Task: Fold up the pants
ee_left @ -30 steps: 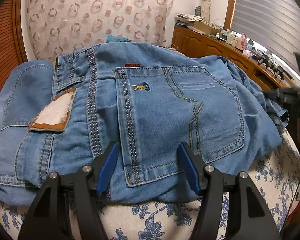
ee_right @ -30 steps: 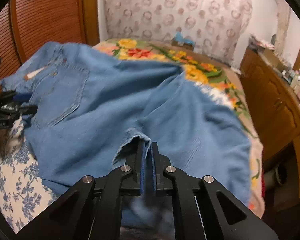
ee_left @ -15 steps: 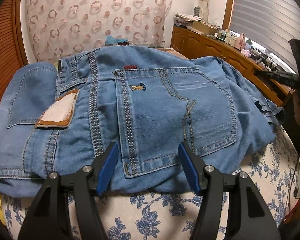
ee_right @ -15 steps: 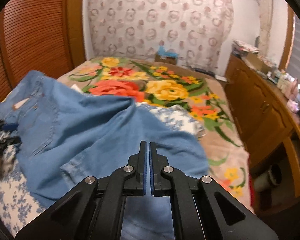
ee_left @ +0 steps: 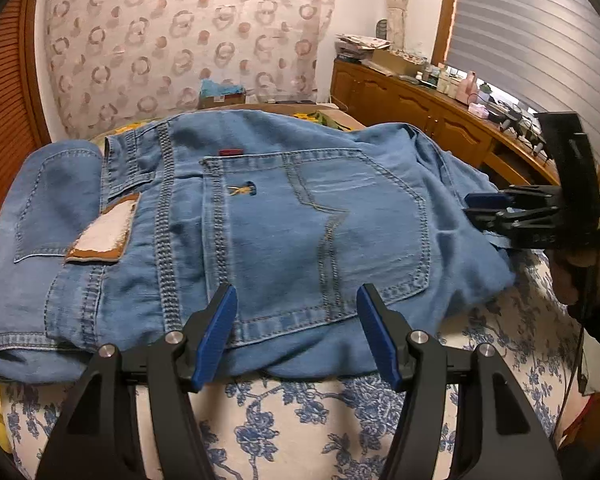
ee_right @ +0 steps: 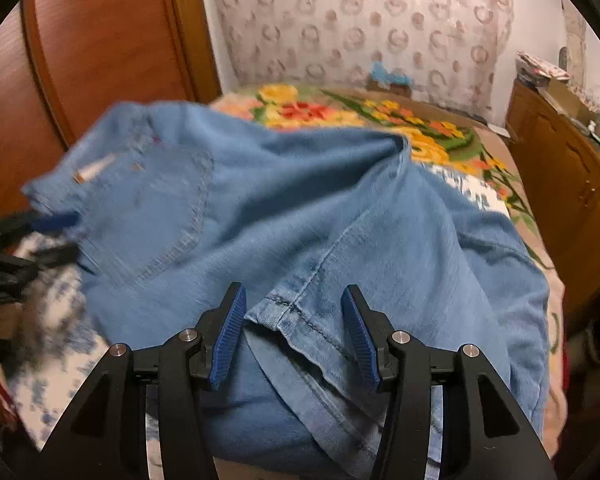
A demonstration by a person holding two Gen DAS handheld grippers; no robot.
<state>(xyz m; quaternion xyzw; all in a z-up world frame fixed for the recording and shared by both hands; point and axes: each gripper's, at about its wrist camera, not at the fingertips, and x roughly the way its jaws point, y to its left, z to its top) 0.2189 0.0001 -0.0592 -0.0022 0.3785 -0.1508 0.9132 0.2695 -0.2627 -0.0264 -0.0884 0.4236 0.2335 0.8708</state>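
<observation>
While we look along the left gripper (ee_left: 298,334), its jaws stand apart and clear of the one pair of jeans (ee_left: 260,224) folded on the bed (ee_left: 320,420); two back pockets, one leather patch and the right gripper (ee_left: 486,208) show. From the right gripper (ee_right: 292,334), jaws opening with a loose hem (ee_right: 288,316) between them, we alone see the flowered blanket (ee_right: 420,132).

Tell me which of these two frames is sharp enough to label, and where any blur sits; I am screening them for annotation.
Left wrist view: sharp, the jeans stitching reads clearly, though the fisheye bends the room edges. Right wrist view: motion-smeared at left, where the patterned cover and the left gripper streak; the hem between the right gripper's opening fingers stays fairly crisp.
</observation>
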